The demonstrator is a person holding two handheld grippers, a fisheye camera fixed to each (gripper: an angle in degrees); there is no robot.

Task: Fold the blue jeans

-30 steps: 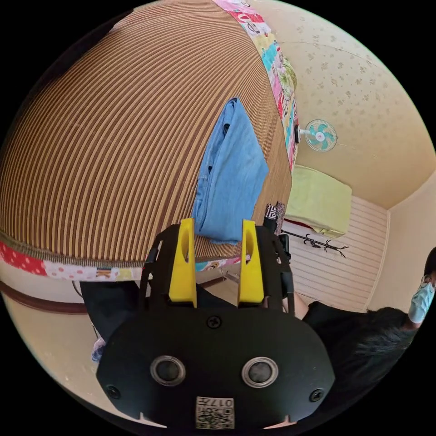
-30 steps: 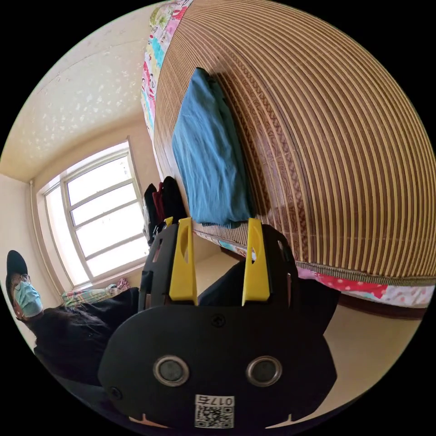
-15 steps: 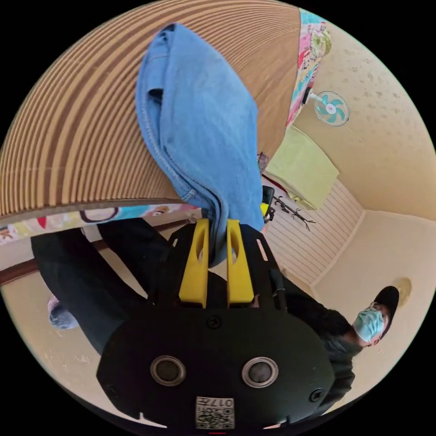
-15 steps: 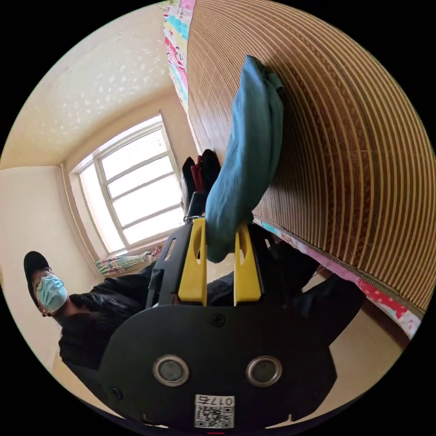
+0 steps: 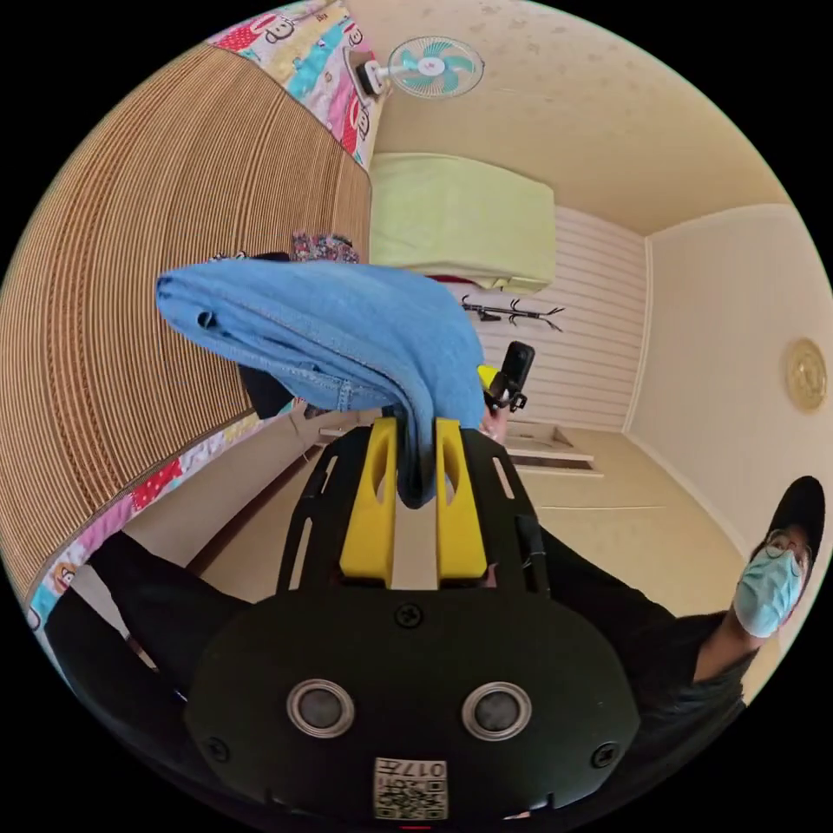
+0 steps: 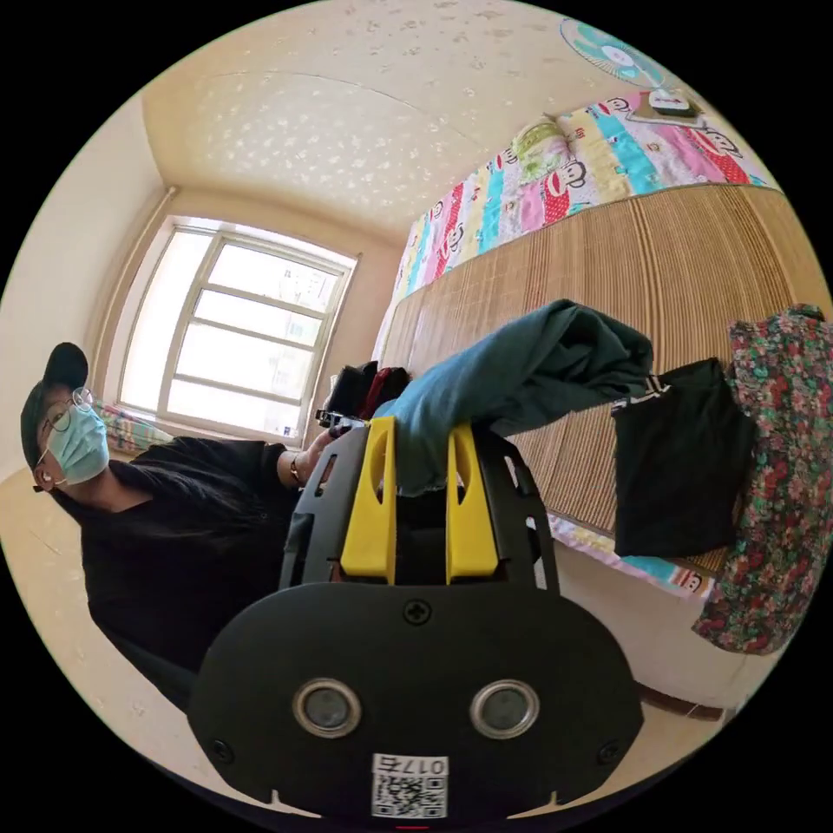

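Observation:
The folded blue jeans [image 5: 338, 334] are lifted off the striped bamboo mat [image 5: 130, 286] and held in the air as a thick bundle. My left gripper [image 5: 414, 425] is shut on one end of the bundle, the denim pinched between its yellow jaws. In the right gripper view the jeans [image 6: 529, 369] look teal, and my right gripper [image 6: 416, 425] is shut on their near end. The other gripper [image 5: 508, 377] shows just beyond the jeans in the left gripper view.
A black garment [image 6: 681, 455] and a floral garment [image 6: 764, 486] lie at the mat's edge. A patterned quilt [image 6: 555, 186] lies beyond the mat [image 6: 521, 295]. A person in black [image 6: 165, 529] stands close by. There is a window [image 6: 234, 334], a wall fan [image 5: 429, 65] and a green cloth [image 5: 460, 217].
Both grippers went from open to shut on the jeans' edge, then lifted the folded bundle off the mat. Both cameras have swung round with the hands.

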